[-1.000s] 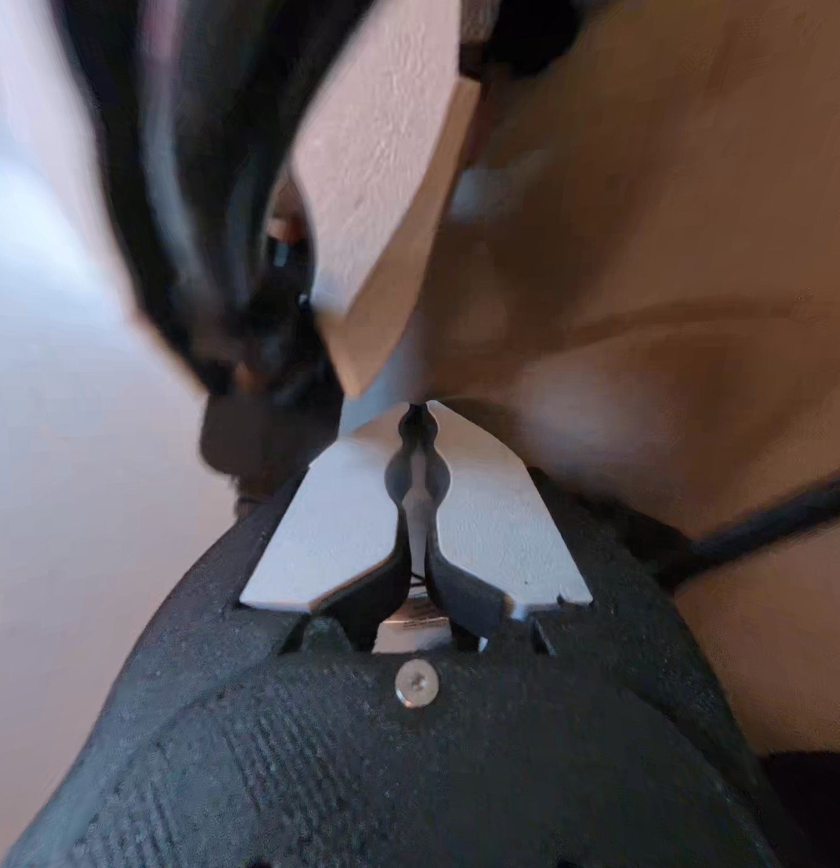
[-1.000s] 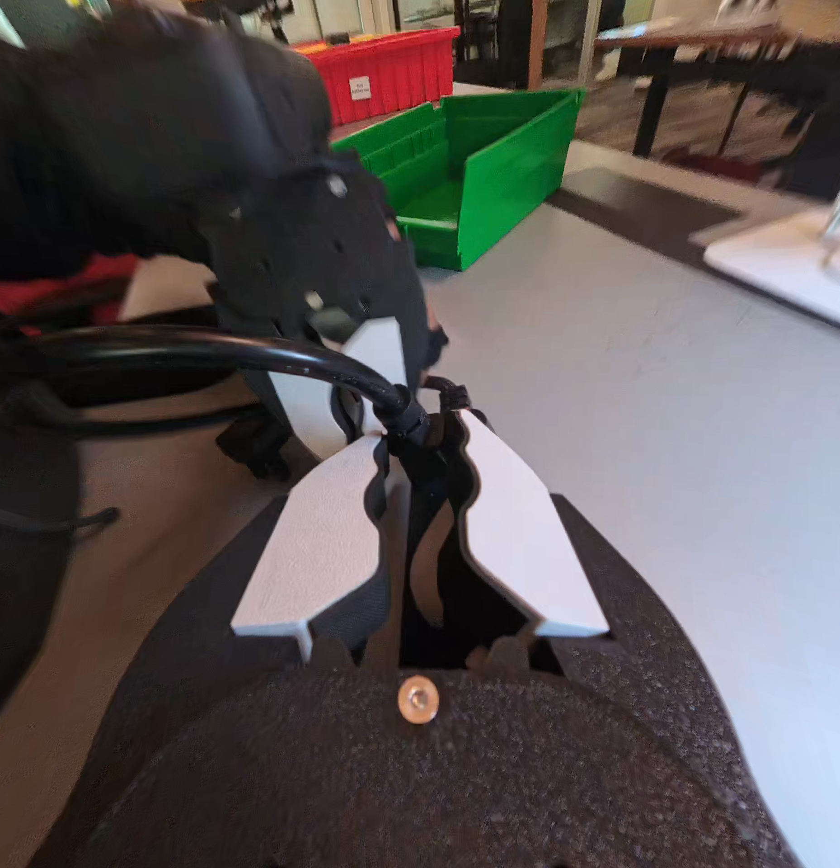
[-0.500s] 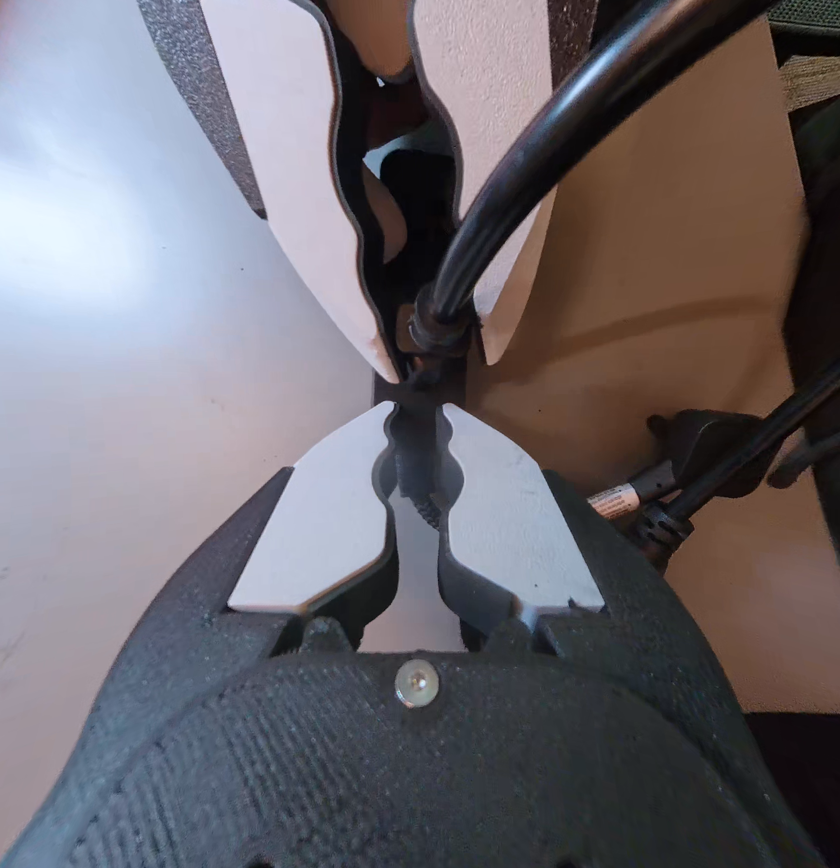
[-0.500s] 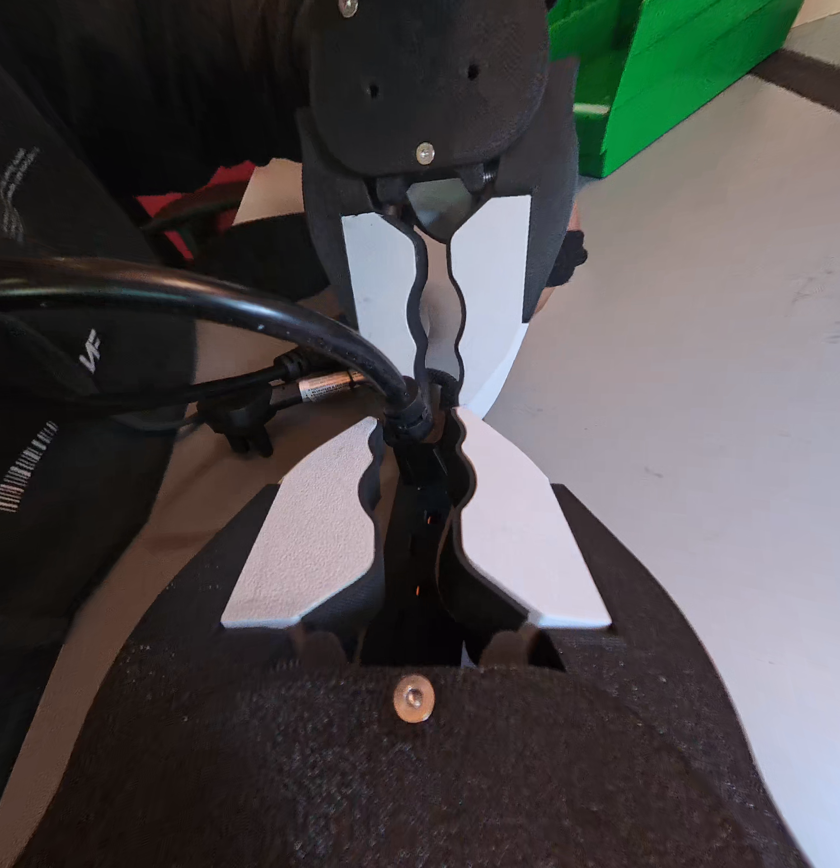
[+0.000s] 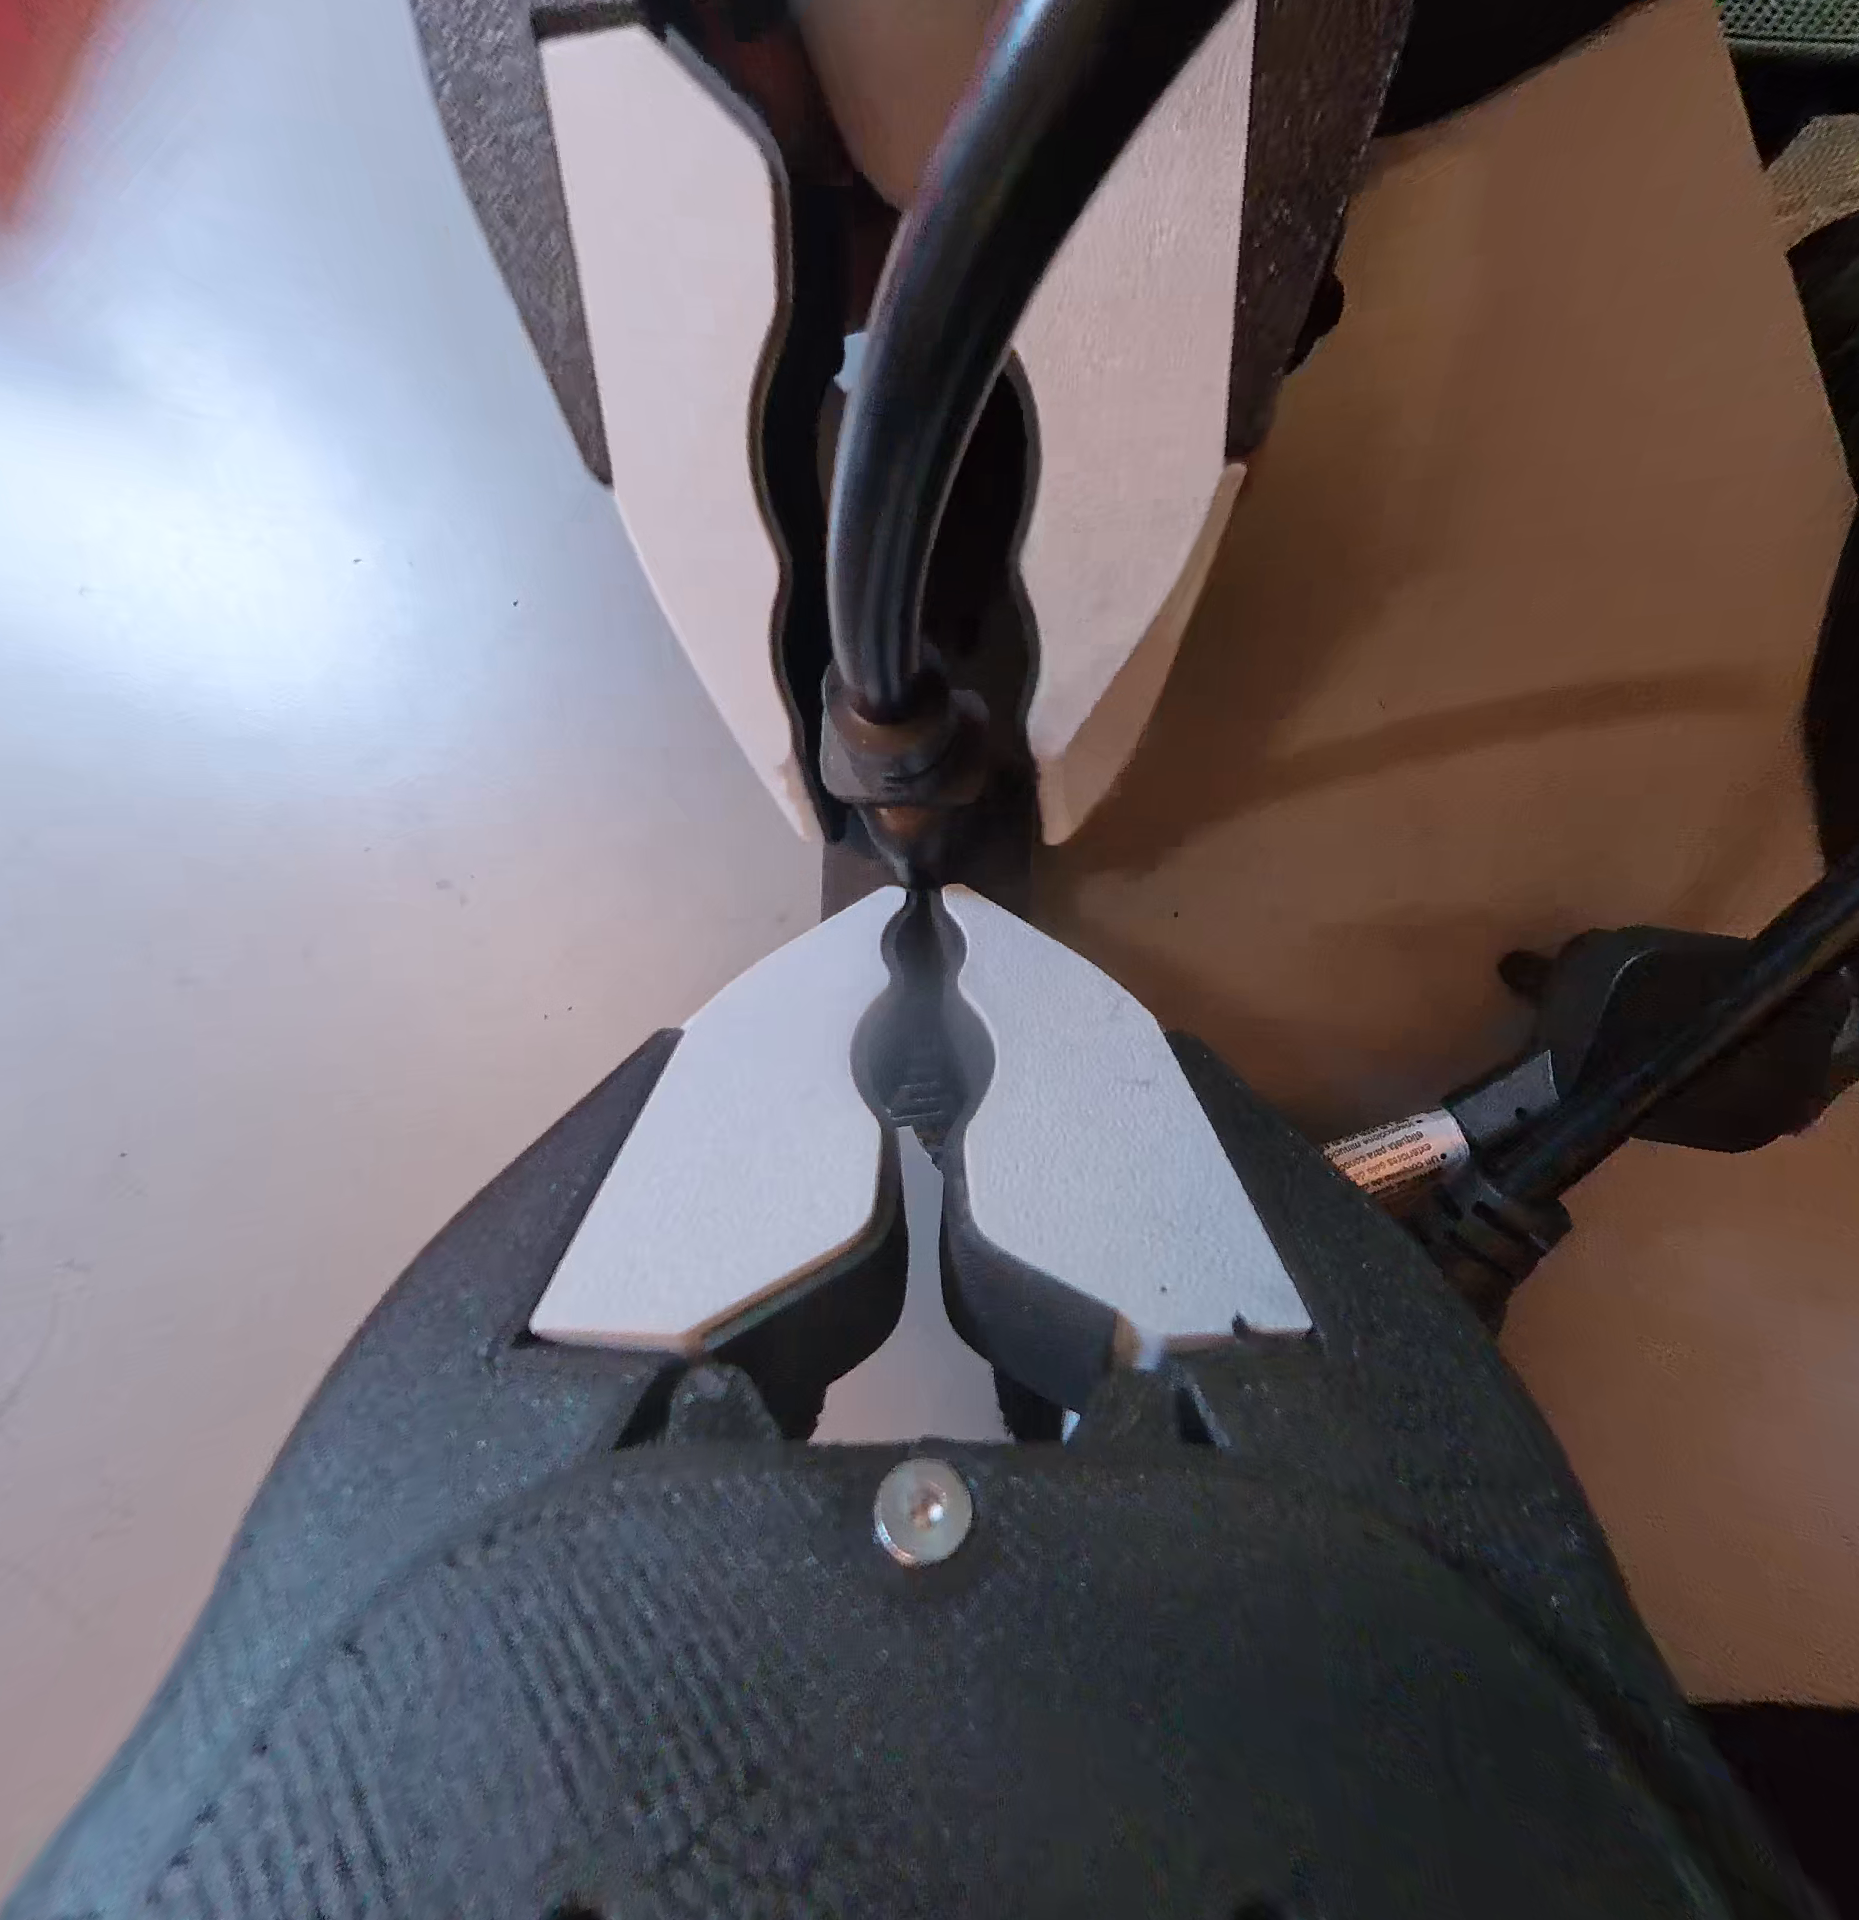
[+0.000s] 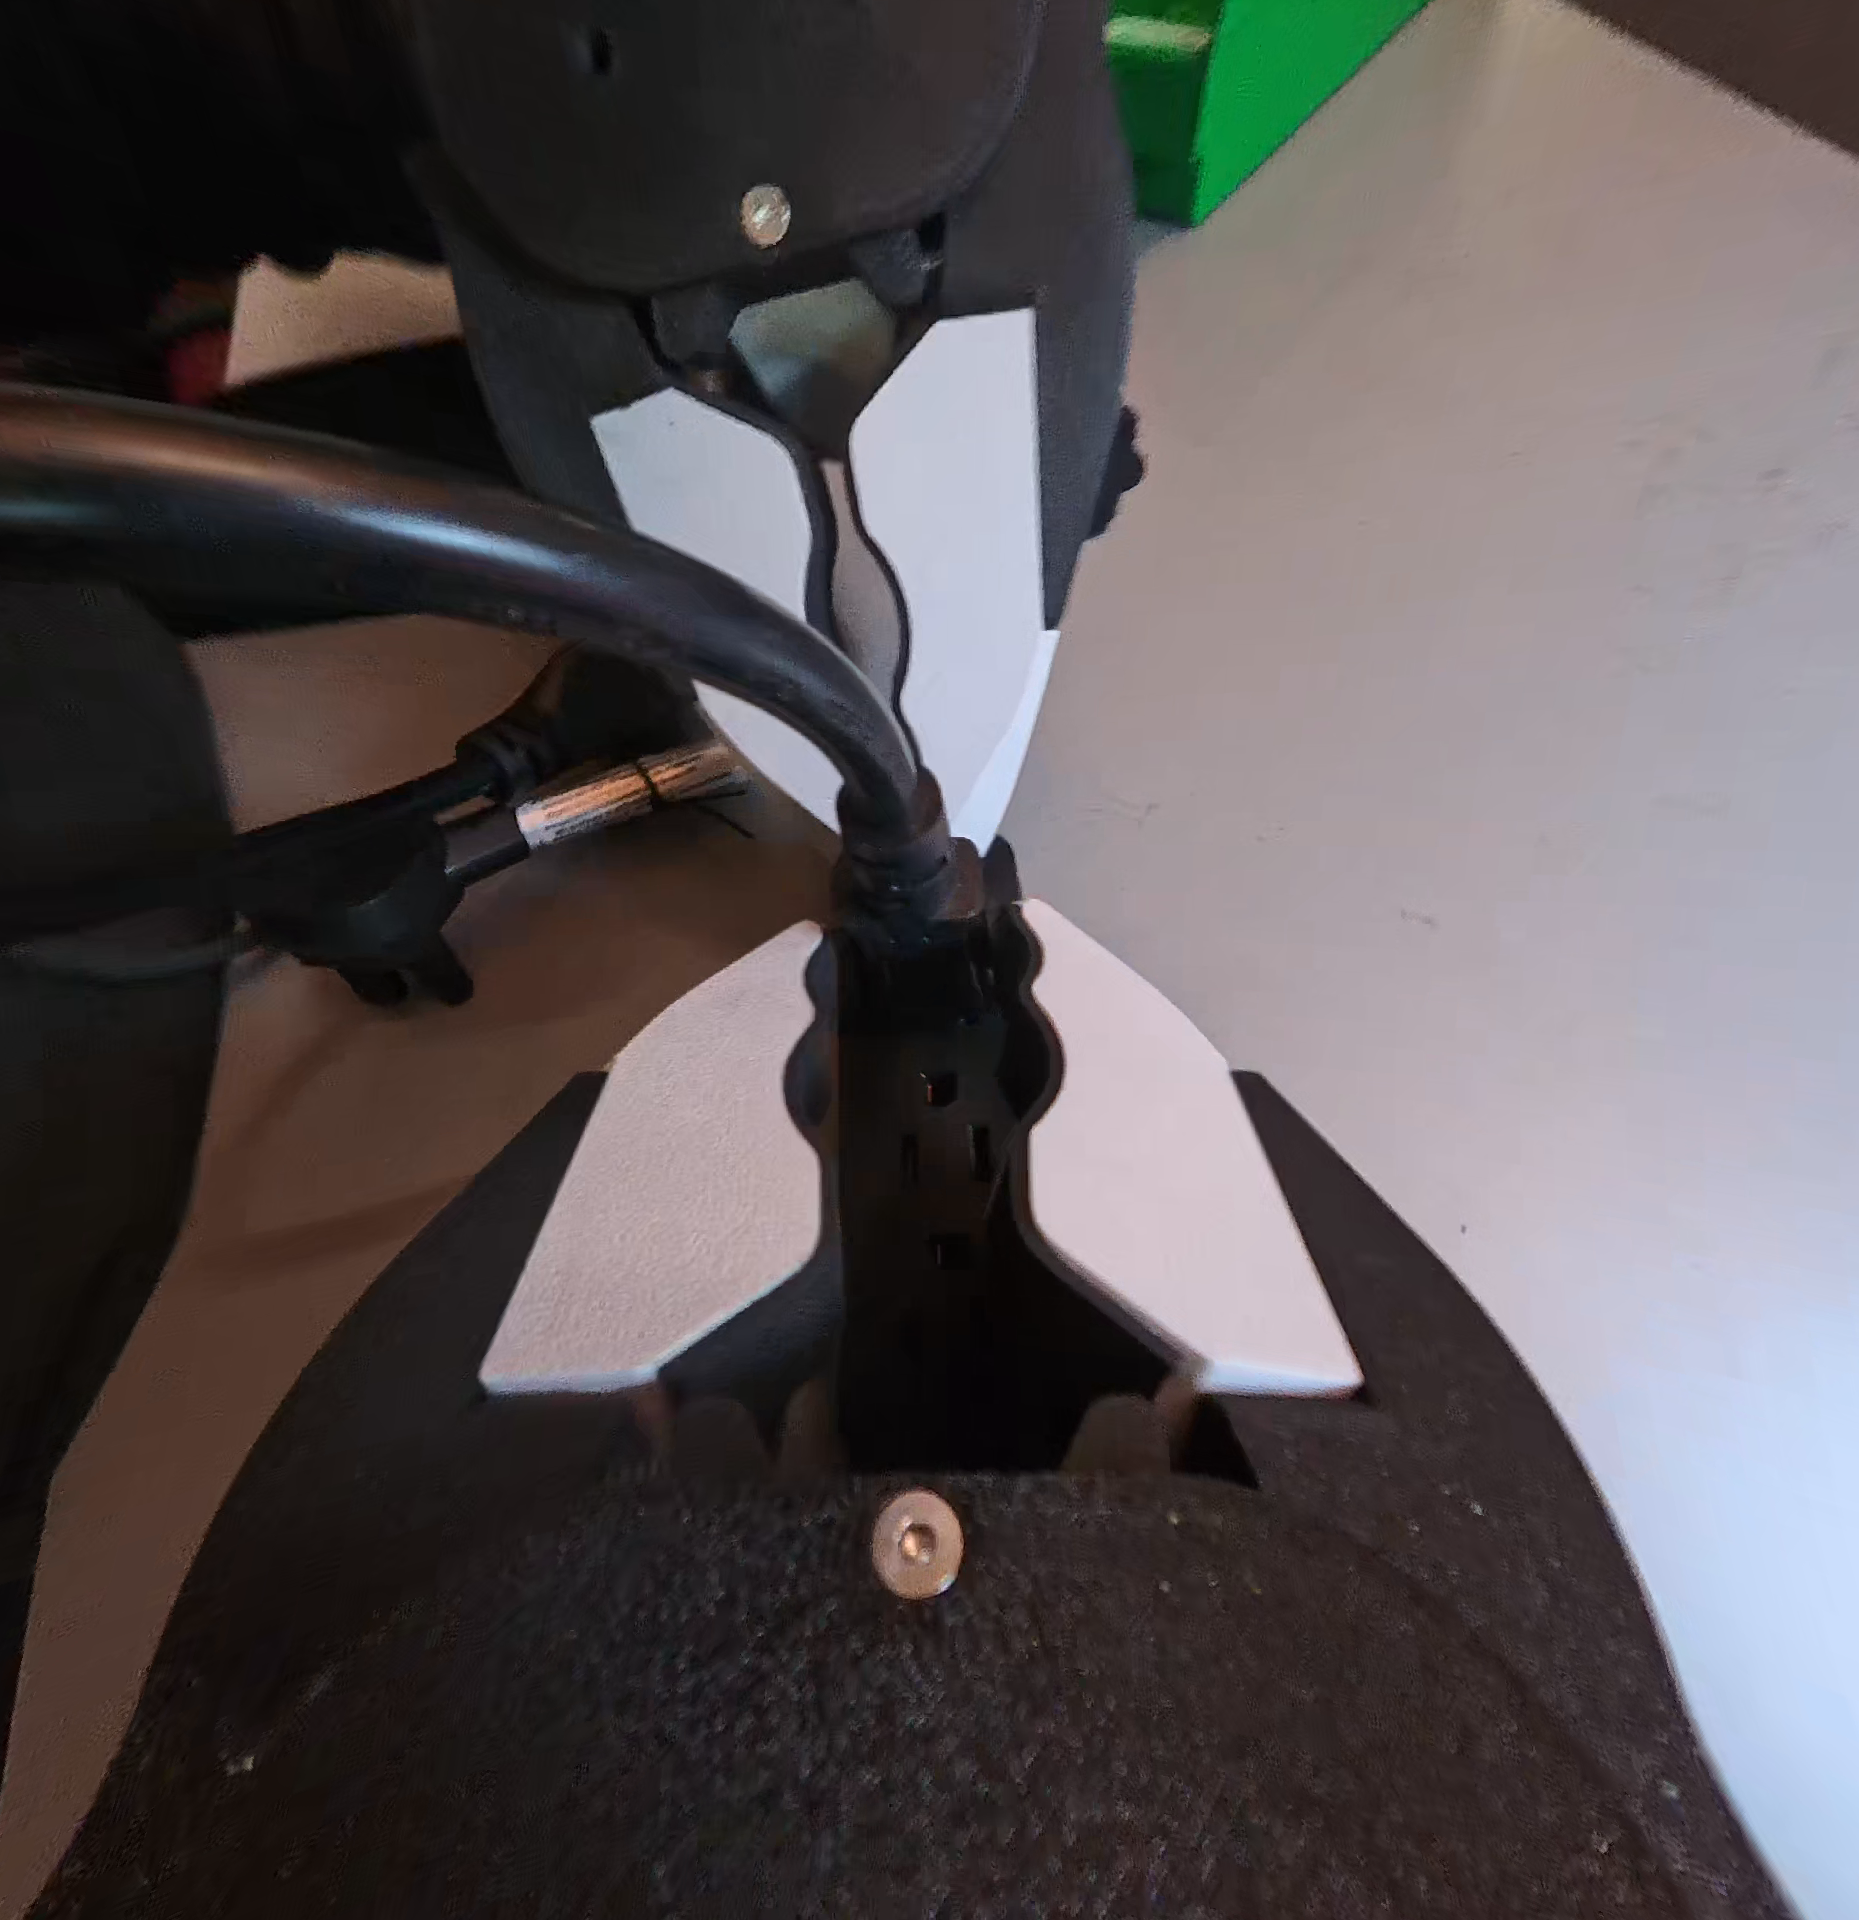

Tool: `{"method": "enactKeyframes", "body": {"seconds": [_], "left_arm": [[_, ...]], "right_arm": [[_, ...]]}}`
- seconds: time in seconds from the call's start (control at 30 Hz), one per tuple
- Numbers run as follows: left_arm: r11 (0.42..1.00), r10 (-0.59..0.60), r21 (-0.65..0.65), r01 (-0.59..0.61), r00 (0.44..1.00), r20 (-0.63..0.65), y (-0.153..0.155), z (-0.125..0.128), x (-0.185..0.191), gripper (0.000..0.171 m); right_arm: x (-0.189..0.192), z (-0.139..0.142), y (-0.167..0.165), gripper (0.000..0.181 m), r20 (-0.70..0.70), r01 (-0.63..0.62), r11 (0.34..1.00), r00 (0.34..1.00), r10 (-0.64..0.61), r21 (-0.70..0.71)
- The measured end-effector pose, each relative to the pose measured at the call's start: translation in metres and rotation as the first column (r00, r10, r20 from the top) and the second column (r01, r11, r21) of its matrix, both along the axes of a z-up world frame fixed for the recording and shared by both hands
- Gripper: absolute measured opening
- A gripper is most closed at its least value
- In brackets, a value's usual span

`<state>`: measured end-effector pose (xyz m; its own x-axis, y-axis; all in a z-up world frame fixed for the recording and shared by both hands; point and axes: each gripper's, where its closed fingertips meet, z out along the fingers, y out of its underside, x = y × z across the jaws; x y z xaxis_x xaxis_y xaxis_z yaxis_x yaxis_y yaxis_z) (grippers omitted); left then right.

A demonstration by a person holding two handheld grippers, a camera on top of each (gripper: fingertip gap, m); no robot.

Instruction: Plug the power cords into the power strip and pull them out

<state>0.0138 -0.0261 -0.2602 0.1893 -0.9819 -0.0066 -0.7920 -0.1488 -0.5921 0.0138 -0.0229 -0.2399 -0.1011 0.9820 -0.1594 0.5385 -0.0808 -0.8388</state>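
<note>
power strip (image 6: 946, 1195), black and narrow, sits clamped between the fingers of the right gripper (image 6: 930, 935) with several sockets showing bare, and its own thick cable (image 6: 592, 582) arches away from the far end. left gripper (image 5: 927, 904) meets it tip to tip, fingers pressed together on something thin and dark at that end, though what exactly i cannot tell. judging by this, plugging has not begun: a loose plug (image 6: 385, 914) with its labelled cord (image 6: 613, 795) lies apart on the tan tabletop (image 5: 1527, 623), so insertion and pull-out both remain.
</note>
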Motion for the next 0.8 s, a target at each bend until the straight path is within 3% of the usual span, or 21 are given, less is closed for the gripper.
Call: {"method": "enactKeyframes", "body": {"seconds": [0.2, 0.4, 0.67, 0.8], "left_arm": [[1.000, 0.015, -0.018, -0.014, 0.999, 0.043, 0.000, 0.000, 0.000, 0.001], [0.998, 0.021, -0.057, -0.019, 0.999, 0.032, 0.001, 0.001, 0.000, 0.002], [0.998, 0.030, -0.066, -0.023, 0.995, 0.093, 0.003, 0.002, 0.000, 0.001], [0.998, 0.034, -0.063, -0.028, 0.993, 0.109, 0.003, 0.003, 0.000, 0.001]], "right_arm": [[0.000, 0.004, 0.003, 0.028, -0.096, 0.091, 0.993, 0.992, -0.084, 0.076], [-0.001, 0.005, 0.004, 0.027, -0.107, 0.102, 0.990, 0.990, -0.092, 0.092], [-0.002, 0.006, 0.005, 0.028, -0.107, 0.078, 0.997, 0.991, -0.080, -0.023], [-0.001, 0.013, 0.004, 0.030, -0.156, 0.074, 0.997, 0.985, -0.075, -0.008]]}}
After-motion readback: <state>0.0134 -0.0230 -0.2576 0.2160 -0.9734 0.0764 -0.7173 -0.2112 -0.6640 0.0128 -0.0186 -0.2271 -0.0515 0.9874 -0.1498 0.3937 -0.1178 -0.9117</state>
